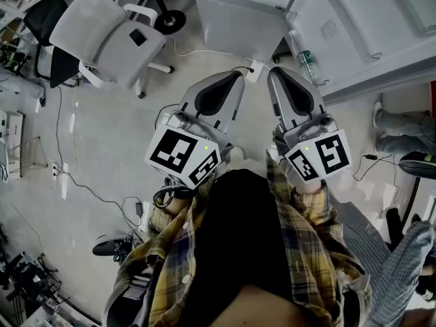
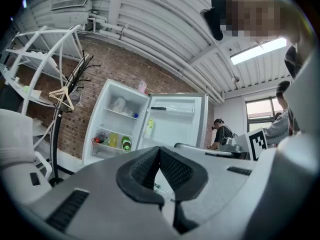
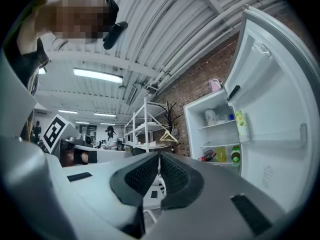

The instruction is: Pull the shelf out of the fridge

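The shelf is sitting inside the fridge, up near the top. The fridge door is standing wide open. Some bottles are sitting lower down in the fridge.

The fridge is standing well apart from both tools, across the floor. A chair is standing off to the left side.

The job is not yet starting, I think. To do it well, the person is going to need to step close first. Then one tool should open and bite the front edge of the shelf. Pulling slow and flat should keep the shelf from tipping or getting stuck.

The left hand-held gripper and the right hand-held gripper are sitting side by side in front of the person's body. Both are pointing toward the fridge. Both are squeezing tight together, and nothing is sitting between their jaws.
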### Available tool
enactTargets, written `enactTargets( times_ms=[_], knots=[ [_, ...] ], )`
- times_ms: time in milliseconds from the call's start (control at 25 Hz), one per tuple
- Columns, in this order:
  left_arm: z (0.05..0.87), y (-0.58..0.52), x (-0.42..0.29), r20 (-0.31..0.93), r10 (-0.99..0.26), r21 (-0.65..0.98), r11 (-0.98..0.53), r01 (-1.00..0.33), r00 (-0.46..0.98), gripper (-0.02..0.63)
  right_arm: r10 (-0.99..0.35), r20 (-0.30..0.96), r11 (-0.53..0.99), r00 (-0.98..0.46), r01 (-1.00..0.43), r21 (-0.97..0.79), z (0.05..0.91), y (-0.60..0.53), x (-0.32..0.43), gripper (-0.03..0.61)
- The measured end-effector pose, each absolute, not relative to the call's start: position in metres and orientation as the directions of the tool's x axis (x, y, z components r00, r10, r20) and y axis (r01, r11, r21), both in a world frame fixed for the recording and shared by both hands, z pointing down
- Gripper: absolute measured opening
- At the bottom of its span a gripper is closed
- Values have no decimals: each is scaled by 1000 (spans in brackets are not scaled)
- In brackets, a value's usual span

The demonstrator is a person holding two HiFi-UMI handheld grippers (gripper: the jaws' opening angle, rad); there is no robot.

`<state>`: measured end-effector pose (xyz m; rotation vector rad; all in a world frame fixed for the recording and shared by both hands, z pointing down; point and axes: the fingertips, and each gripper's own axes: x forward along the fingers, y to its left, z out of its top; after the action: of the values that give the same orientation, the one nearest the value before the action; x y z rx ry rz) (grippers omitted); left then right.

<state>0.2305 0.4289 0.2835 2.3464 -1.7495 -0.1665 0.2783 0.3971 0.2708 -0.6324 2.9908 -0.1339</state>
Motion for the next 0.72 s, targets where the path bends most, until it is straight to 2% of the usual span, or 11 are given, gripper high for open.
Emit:
enactTargets(
  times_ms=[440, 720],
  knots=[
    [293, 439, 241, 29, -975, 248, -206, -947, 220, 5, -358, -48, 929, -932, -351, -114, 282, 403, 295, 26],
    [302, 445, 223, 44, -982, 260, -168, -951, 185, 5, -319, -21, 939, -947, -313, -143, 297, 405, 273, 26]
  ],
)
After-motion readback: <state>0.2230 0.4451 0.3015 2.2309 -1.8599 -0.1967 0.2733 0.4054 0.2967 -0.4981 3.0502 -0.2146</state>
